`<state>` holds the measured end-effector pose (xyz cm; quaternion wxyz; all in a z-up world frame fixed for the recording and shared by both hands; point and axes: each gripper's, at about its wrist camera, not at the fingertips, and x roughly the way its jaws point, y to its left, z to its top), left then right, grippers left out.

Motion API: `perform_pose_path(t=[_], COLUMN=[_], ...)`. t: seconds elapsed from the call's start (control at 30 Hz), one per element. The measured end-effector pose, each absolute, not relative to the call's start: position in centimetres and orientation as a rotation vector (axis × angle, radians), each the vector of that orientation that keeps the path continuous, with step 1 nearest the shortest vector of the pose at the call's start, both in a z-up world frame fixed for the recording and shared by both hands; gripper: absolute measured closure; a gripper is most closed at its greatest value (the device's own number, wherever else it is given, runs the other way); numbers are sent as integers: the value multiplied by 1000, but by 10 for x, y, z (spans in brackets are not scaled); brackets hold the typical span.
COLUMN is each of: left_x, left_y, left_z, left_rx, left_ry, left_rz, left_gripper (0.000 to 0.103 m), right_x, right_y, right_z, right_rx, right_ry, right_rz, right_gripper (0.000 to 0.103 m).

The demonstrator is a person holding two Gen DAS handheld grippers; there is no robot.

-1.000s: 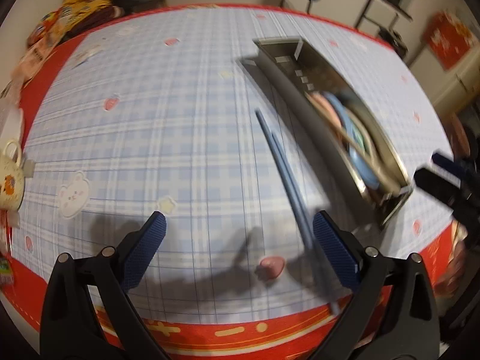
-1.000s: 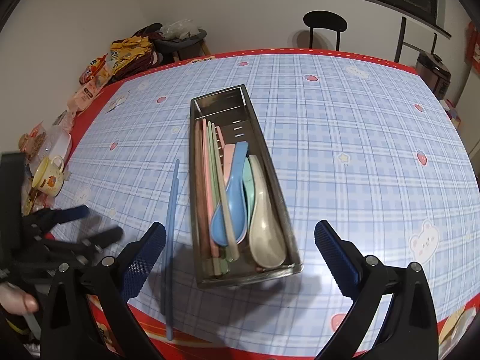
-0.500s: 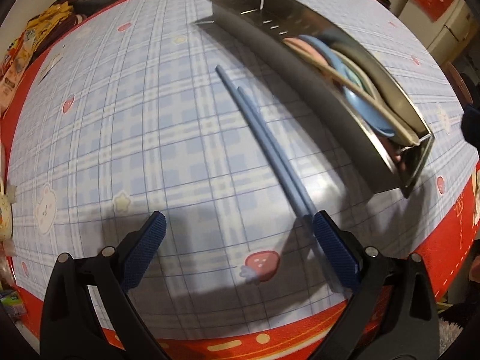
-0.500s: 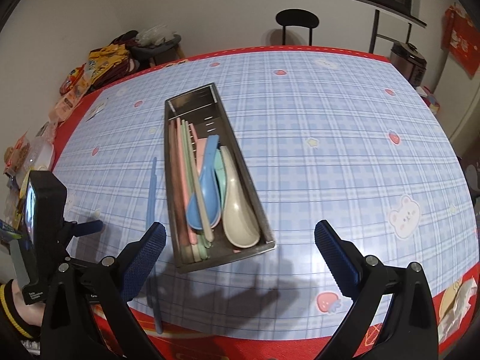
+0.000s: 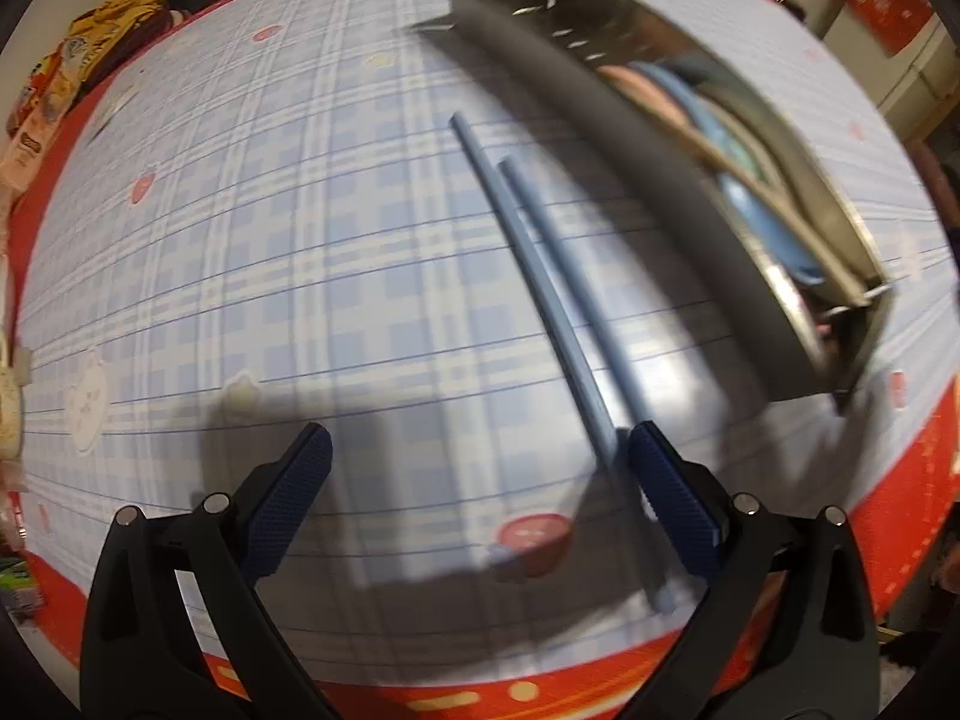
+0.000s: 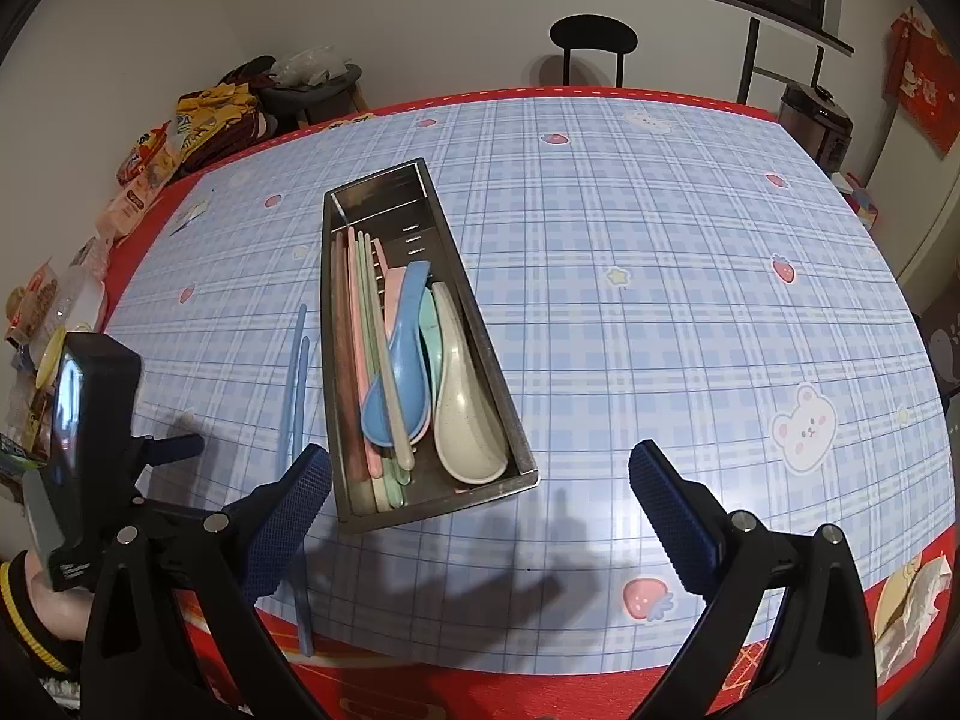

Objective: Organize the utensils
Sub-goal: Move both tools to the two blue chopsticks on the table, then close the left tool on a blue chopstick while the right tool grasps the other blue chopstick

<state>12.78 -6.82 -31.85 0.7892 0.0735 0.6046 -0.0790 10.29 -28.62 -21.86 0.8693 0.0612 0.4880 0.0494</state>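
Two blue chopsticks [image 5: 558,324] lie side by side on the checked tablecloth, just left of a long metal tray [image 5: 660,192]. My left gripper [image 5: 480,480] hovers low over their near ends, open, its right finger [image 5: 672,498] beside them. In the right wrist view the tray [image 6: 438,504] holds several chopsticks, a blue spoon [image 6: 402,372] and a cream spoon [image 6: 462,420]. The blue chopsticks [image 6: 297,372] lie to its left, with the left gripper [image 6: 204,474] at their near end. My right gripper [image 6: 480,480] is open and holds nothing, short of the tray's near end.
Snack packets [image 6: 180,132] and a mug [image 6: 48,354] crowd the table's left edge. A black chair [image 6: 591,36] stands beyond the far side. The red table edge [image 6: 480,678] is close below both grippers. A hand [image 6: 42,606] holds the left gripper.
The left gripper has dropped lower and closer to the blue chopsticks, so they and the tray fill more of its view. The right gripper has shifted only a little. Both stay open.
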Motion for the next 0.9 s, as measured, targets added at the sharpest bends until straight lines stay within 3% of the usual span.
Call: perform_pose_path(t=[0.23, 0.33, 0.63, 0.7, 0.77, 0.9], left_x=[139, 140, 143, 145, 148, 139], left_y=[-59, -56, -45, -38, -28, -17], left_z=[-318, -316, -310, -310, -310, -307], left_rx=[143, 154, 158, 155, 132, 109], left_ry=[1291, 1285, 1262, 1259, 1262, 1263], left_rz=[-130, -129, -180, -186, -192, -206], left_gripper=[5, 10, 62, 81, 90, 92], right_x=[100, 99, 99, 99, 100, 102], right_y=[-286, -281, -259, -254, -250, -234], right_z=[-217, -216, -215, -214, -214, -216], right_rx=[125, 116, 125, 149, 159, 153], right_ry=[1009, 1006, 1025, 1027, 1026, 1057], right_rz=[124, 141, 209, 229, 242, 286], right_gripper=[6, 6, 6, 6, 11, 31])
